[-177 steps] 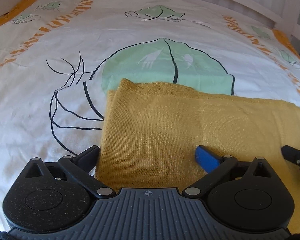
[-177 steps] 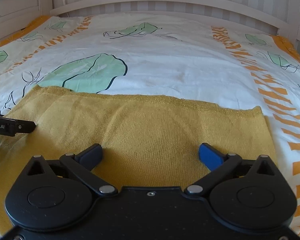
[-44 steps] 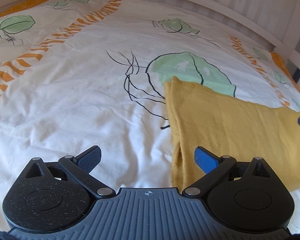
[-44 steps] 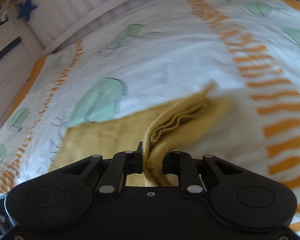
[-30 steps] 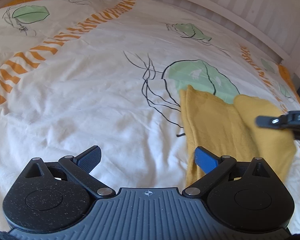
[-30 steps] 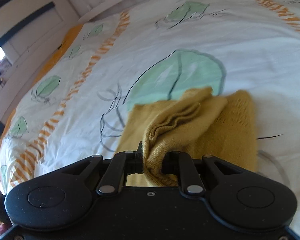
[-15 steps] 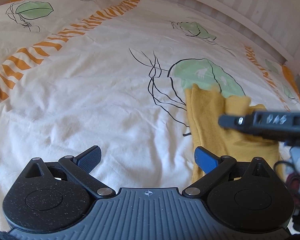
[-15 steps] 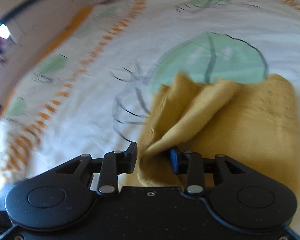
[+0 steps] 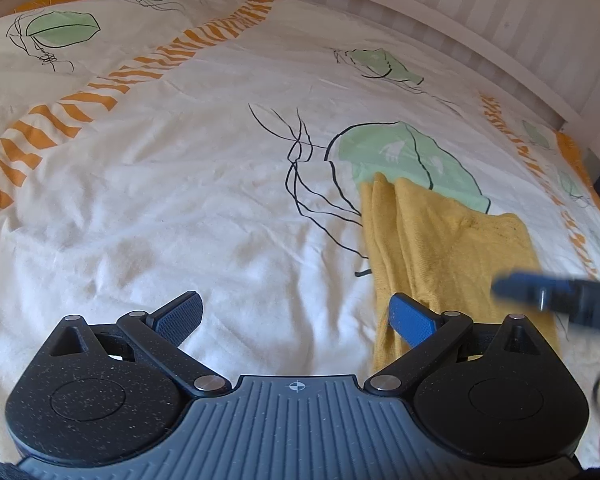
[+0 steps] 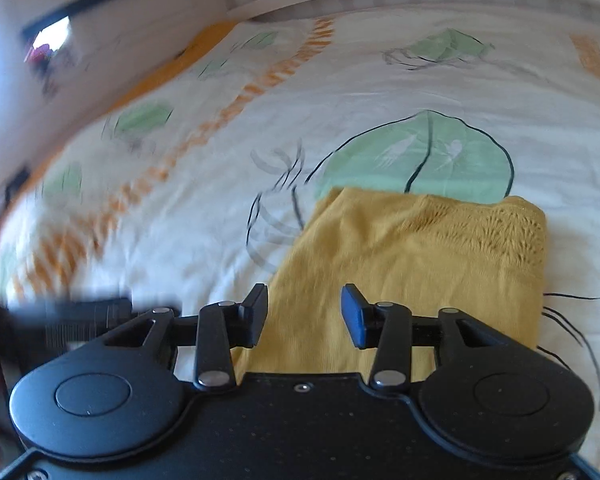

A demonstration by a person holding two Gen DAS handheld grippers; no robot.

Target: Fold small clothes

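Note:
A mustard-yellow knit garment (image 9: 440, 248) lies folded over itself on the bed, by a green leaf print (image 9: 400, 152). In the right wrist view the garment (image 10: 412, 264) lies flat just ahead of my right gripper (image 10: 304, 316), which is open and empty above its near edge. My left gripper (image 9: 296, 316) is open and empty, with its right finger over the garment's left edge. The right gripper (image 9: 556, 296) shows blurred at the right of the left wrist view.
The bed has a white cover (image 9: 160, 200) with orange stripes and green leaves. A white slatted bed frame (image 9: 460, 4) runs along the far side. The left gripper (image 10: 80, 316) appears blurred at the left of the right wrist view.
My right gripper carried the garment's right end over to the left, then opened and let it go. It has drawn back. The garment now lies folded in half. The left gripper stayed open.

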